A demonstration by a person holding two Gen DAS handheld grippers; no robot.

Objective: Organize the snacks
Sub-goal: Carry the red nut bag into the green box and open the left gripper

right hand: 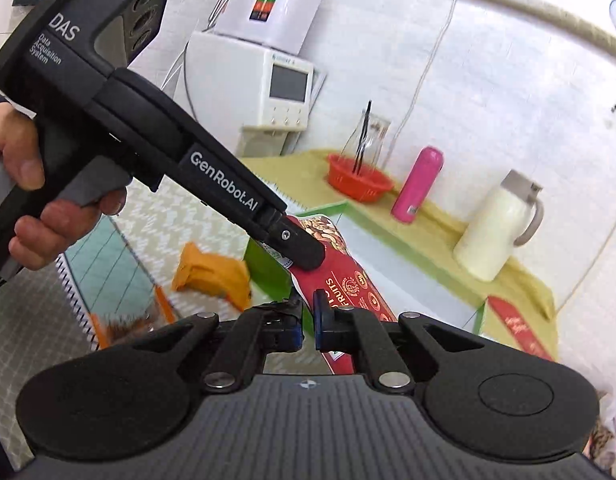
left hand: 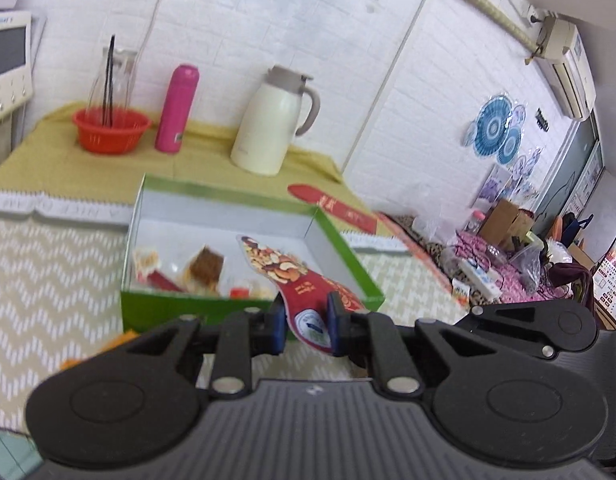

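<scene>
Currently: left gripper (left hand: pixel 305 326) clenched on the lower end of the red nut-and-fruit packet (left hand: pixel 285 276); blue pads press both faces. Packet arcs forward from the jaws, over the near wall of the green box (left hand: pixel 348 258), free end hanging above the box's white interior. Probably held by one end so the rest can be lowered in flat. Several small wrapped snacks (left hand: pixel 203 270) already inside, ahead and left of the jaws.

Right gripper (right hand: pixel 308 320): jaws nearly together around the packet's edge; actual contact cannot be judged, since the packet passes partly behind the right pad. Possibly steadying the floppy packet.

Orange pouch (right hand: pixel 211 270) on the chevron-patterned surface (right hand: pixel 159 208), left of the right jaws, outside the box; likely awaiting placement.

Judged stage: mid-placement, packet not yet released.
</scene>
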